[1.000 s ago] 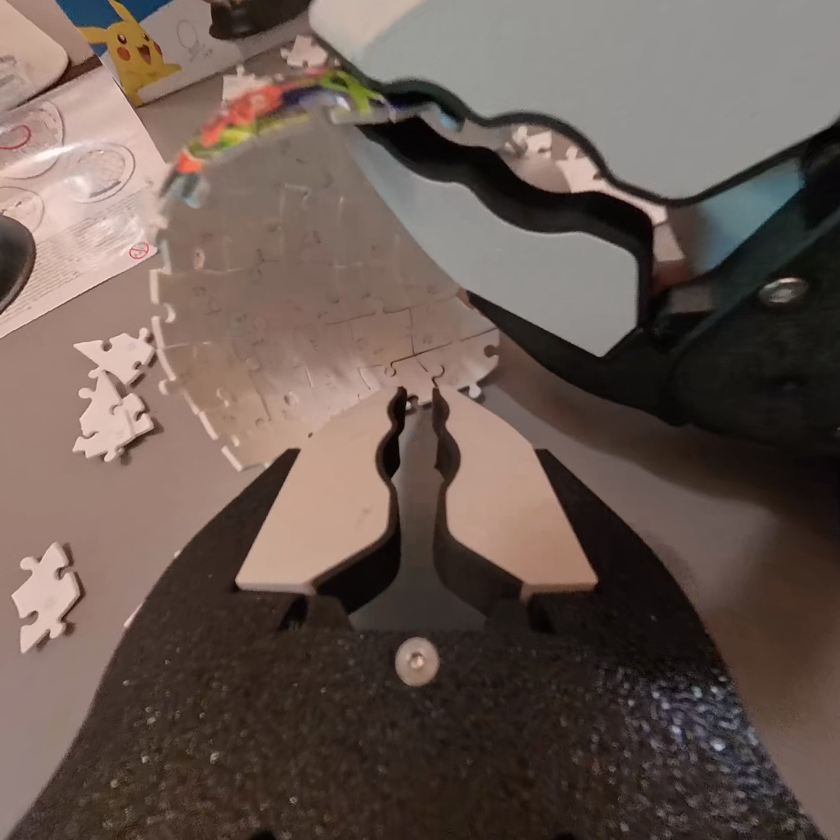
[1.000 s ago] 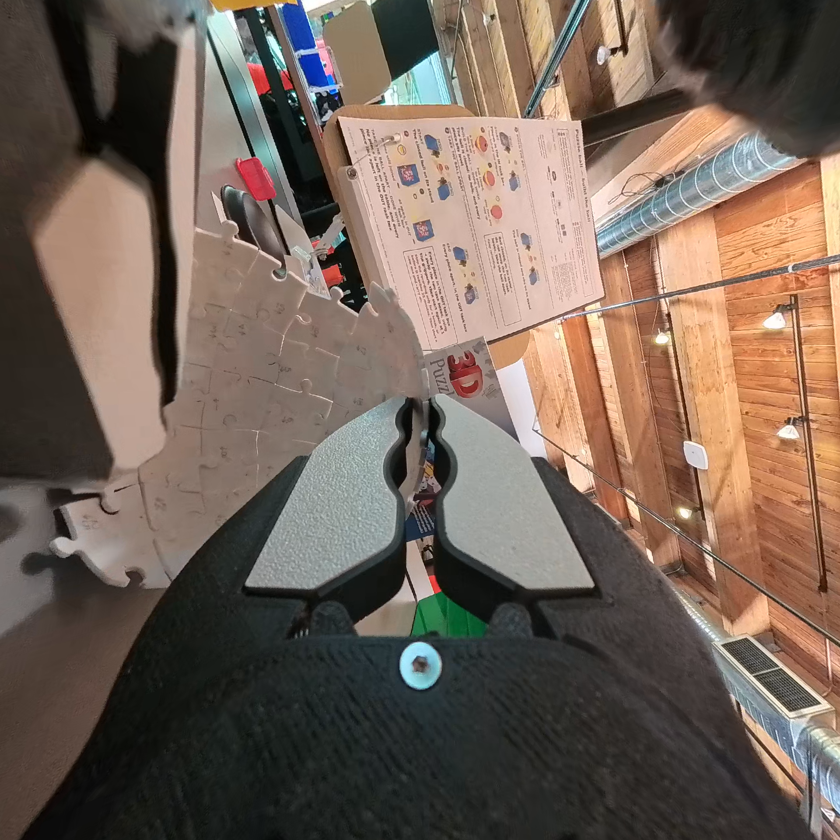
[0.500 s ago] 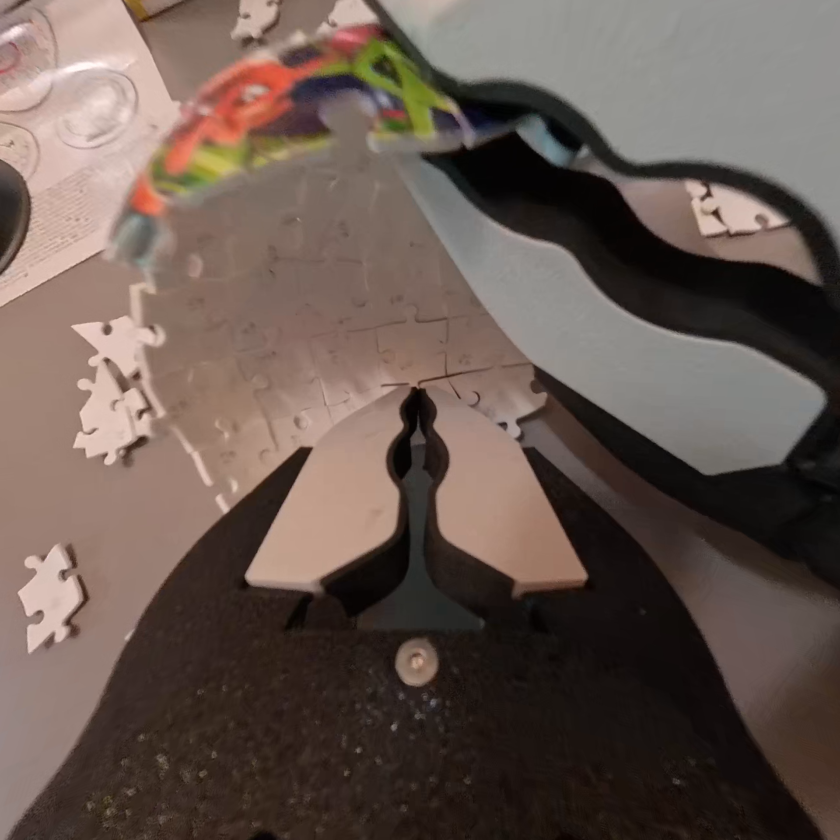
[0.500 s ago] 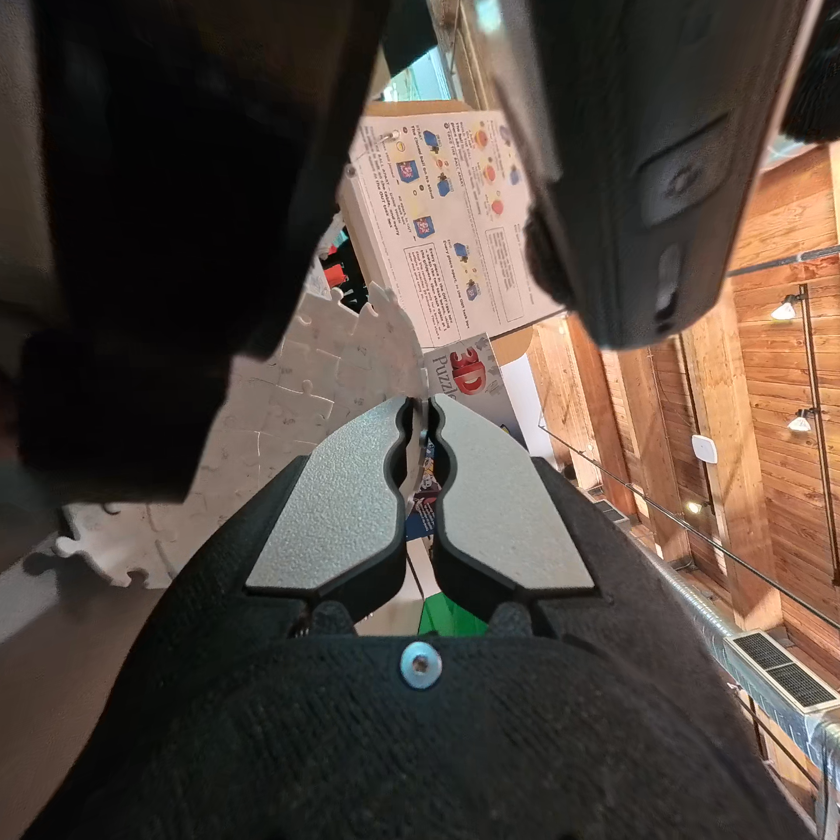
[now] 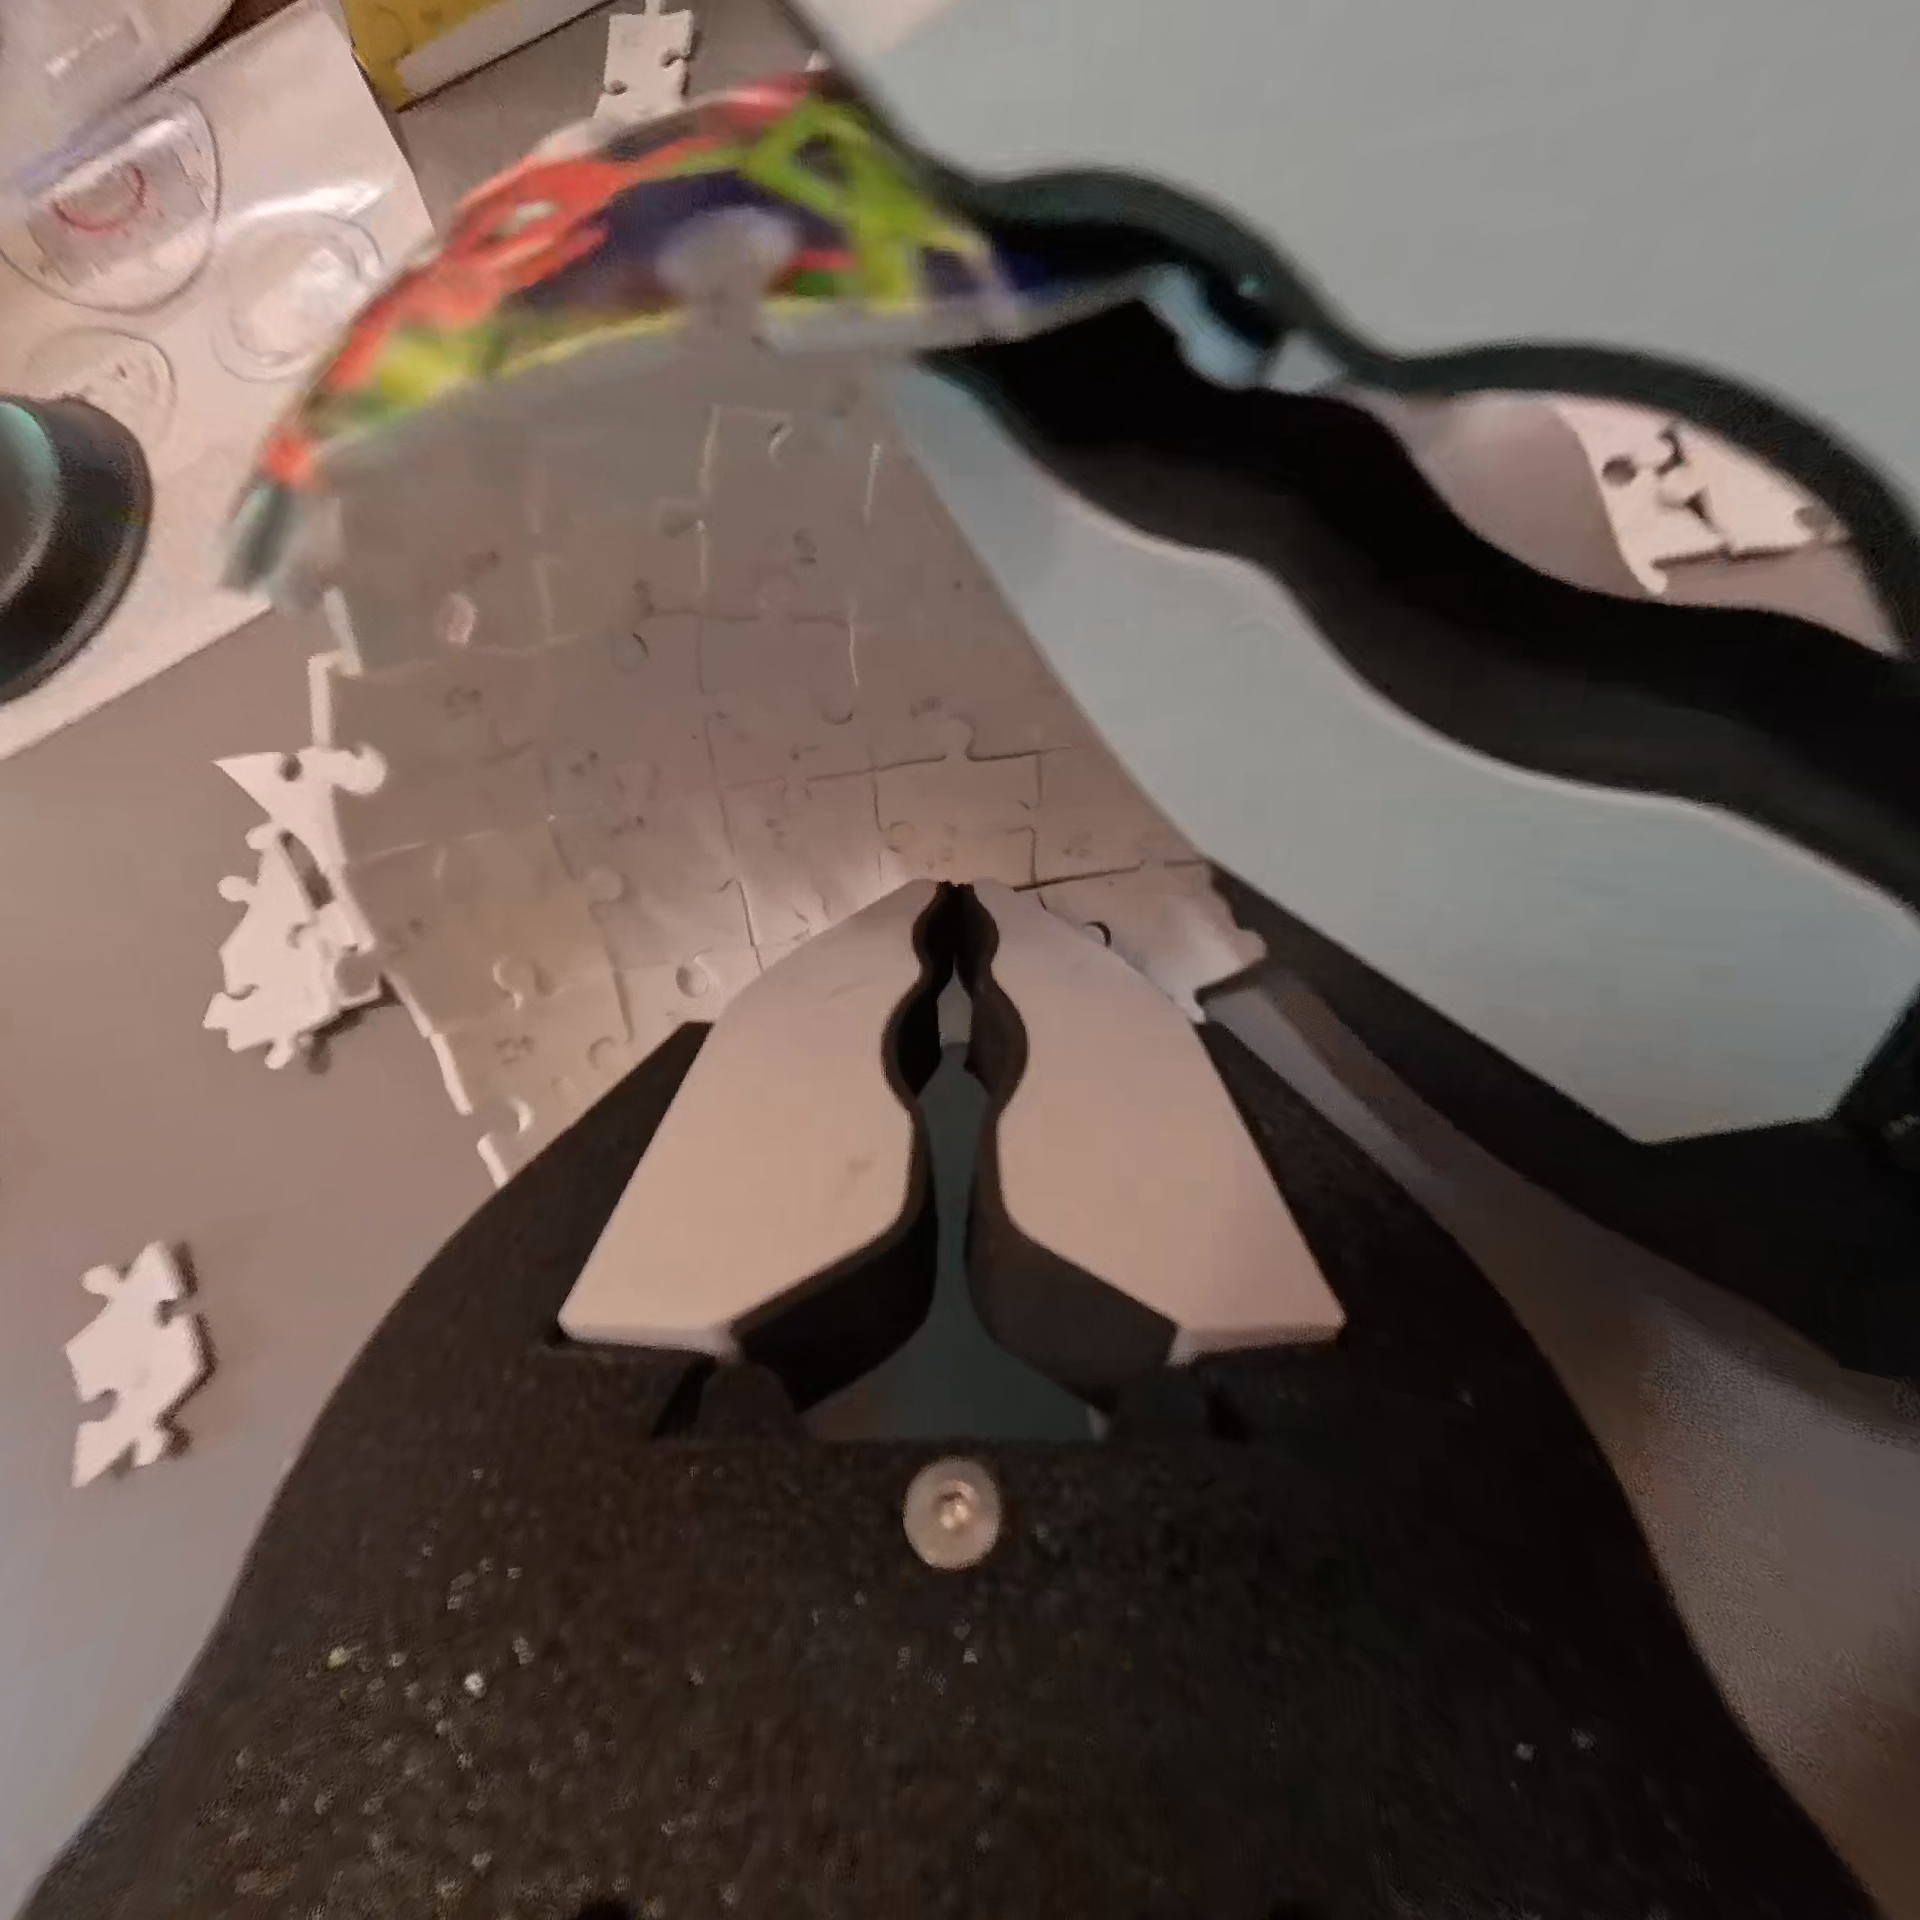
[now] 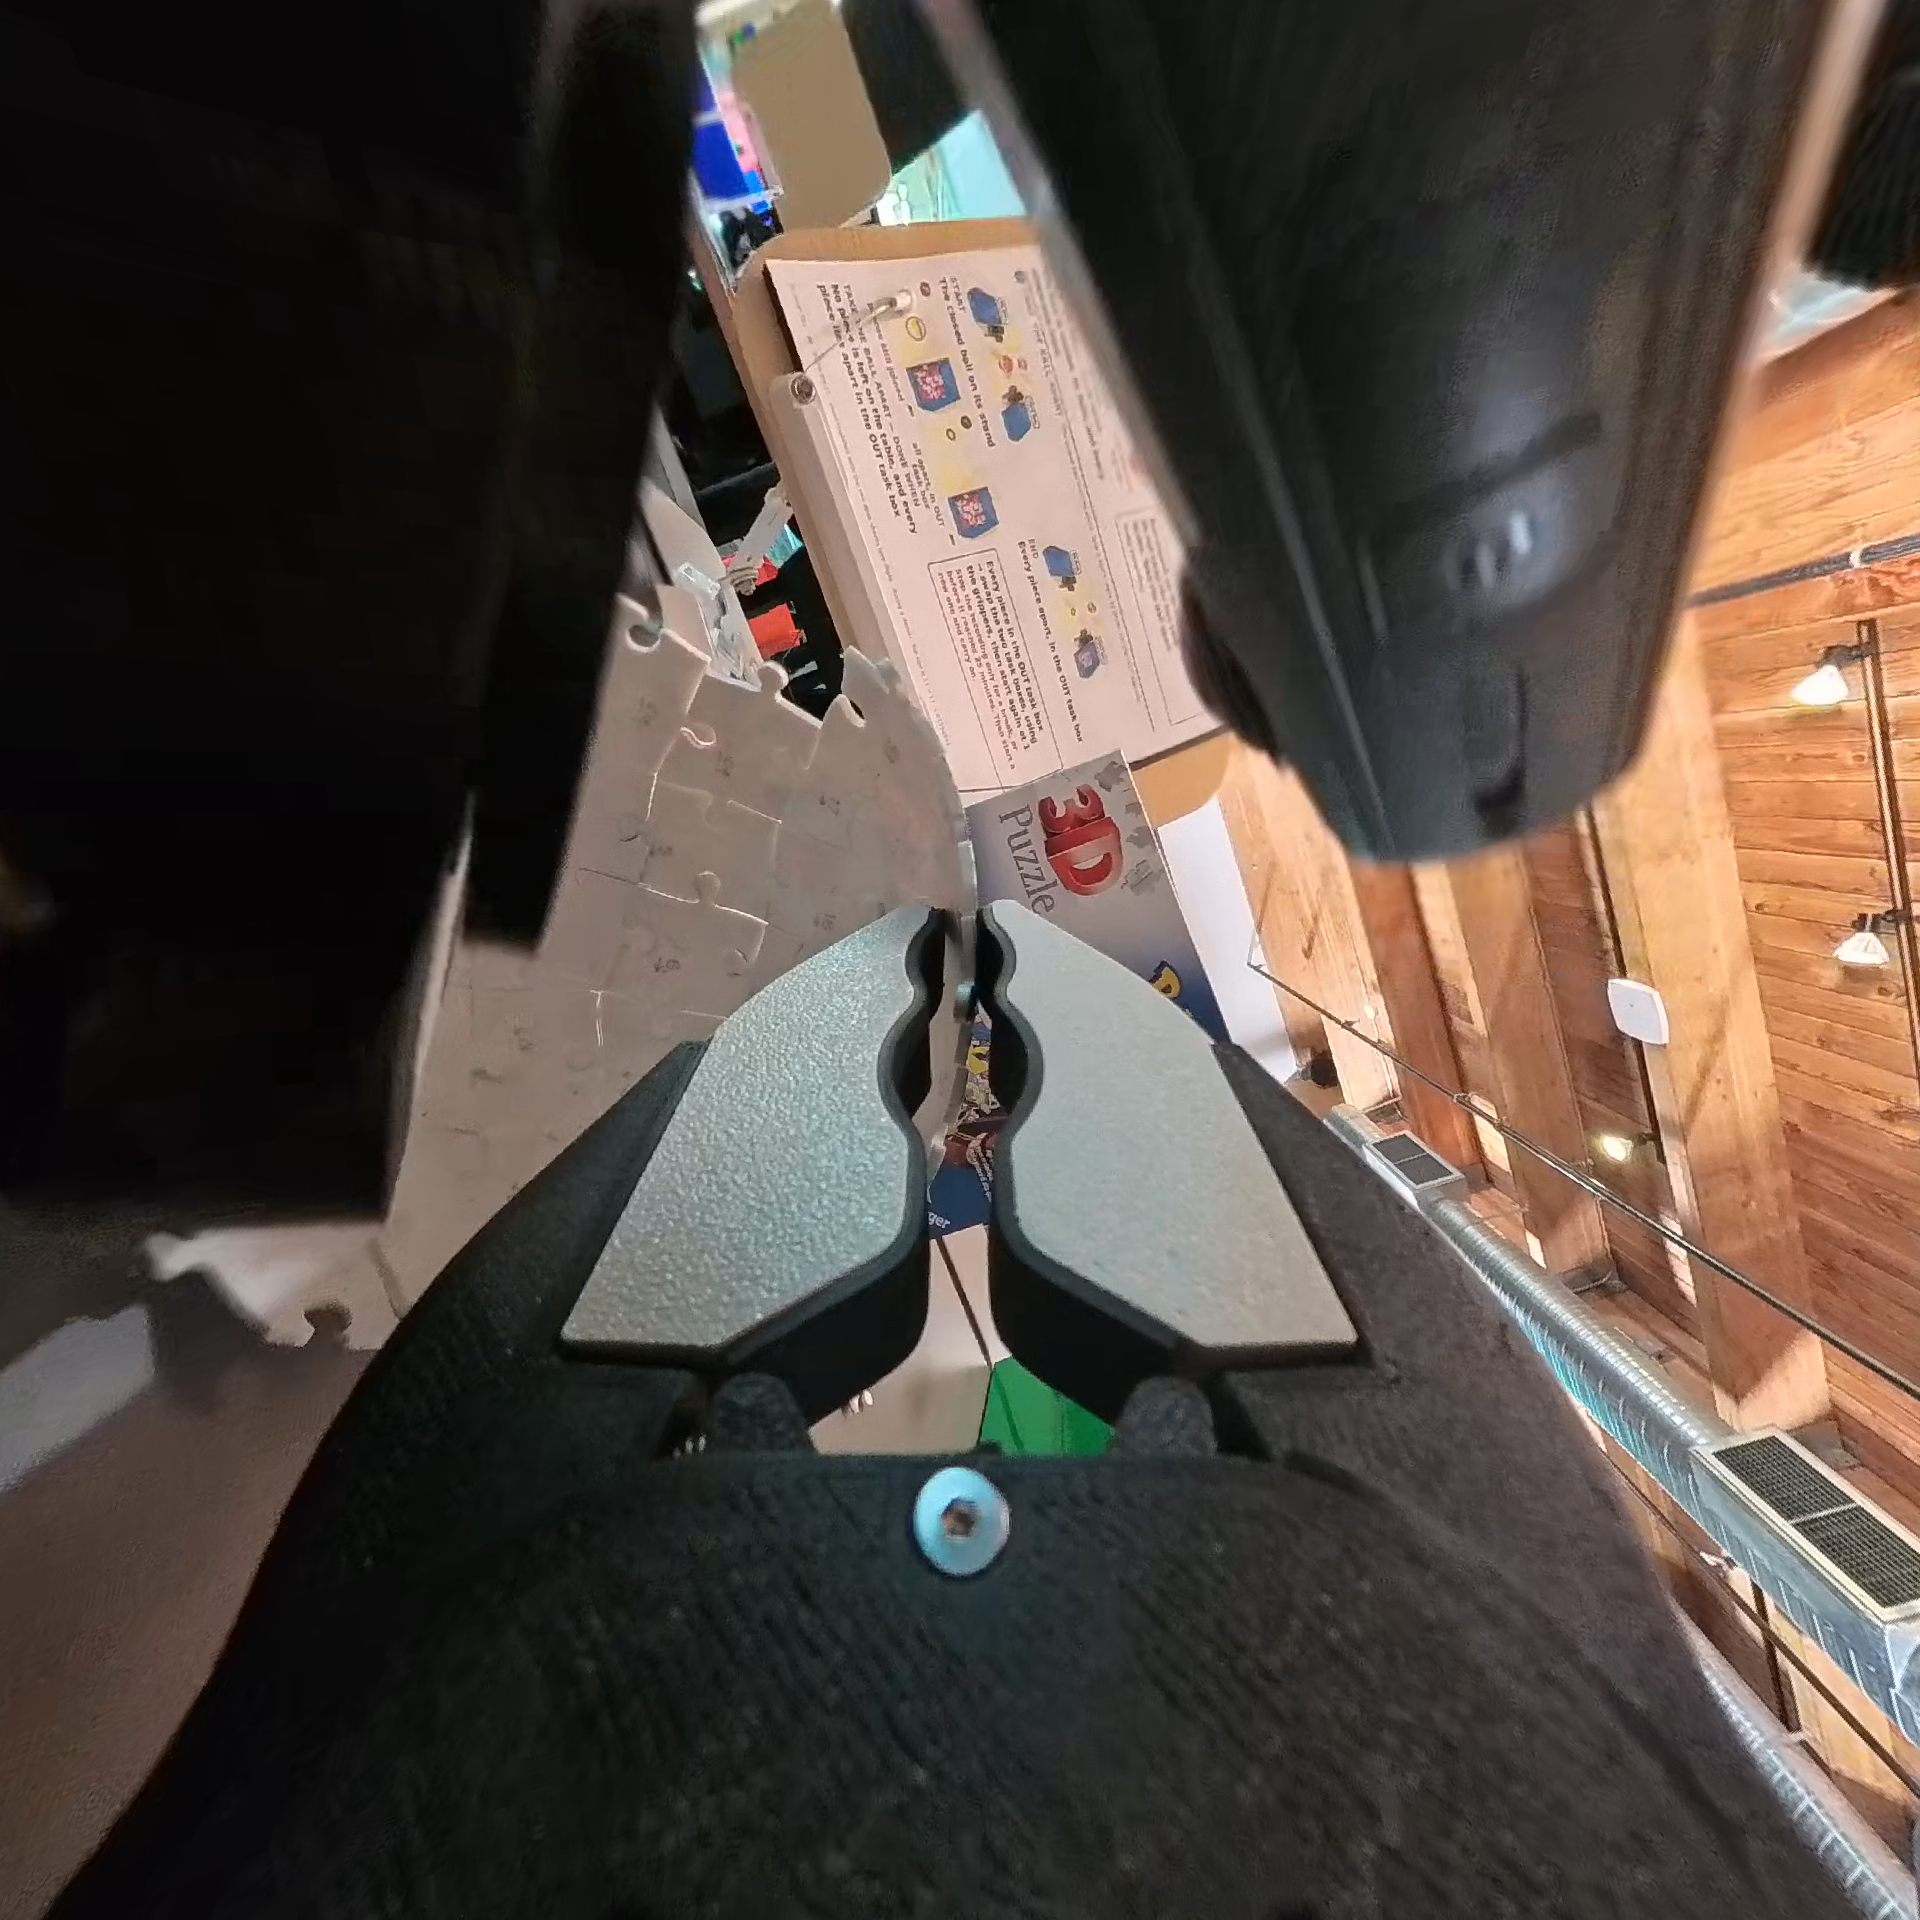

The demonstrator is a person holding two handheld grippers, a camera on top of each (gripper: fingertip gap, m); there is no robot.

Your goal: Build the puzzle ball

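Grey puzzle shell [image 5: 665,727] was pinched at its rim by both tongs [image 5: 951,914] [image 6: 961,935]; uneven pulling could split its seams.

Place: looked like a workshop or lab space
Walls: bare wooden planks [image 6: 1808,935] with small lamps
Services: an exposed metal duct [image 6: 1621,1382]
Posted: an instruction sheet [image 6: 966,499] on a board
Worktop: grey worktop [image 5: 156,1122], loose puzzle pieces [image 5: 135,1361]

Grey table [image 5: 145,1081]: loose white puzzle pieces [image 5: 135,1361], printed paper sheet [image 5: 301,208], black round object [image 5: 62,540], possibly stand.
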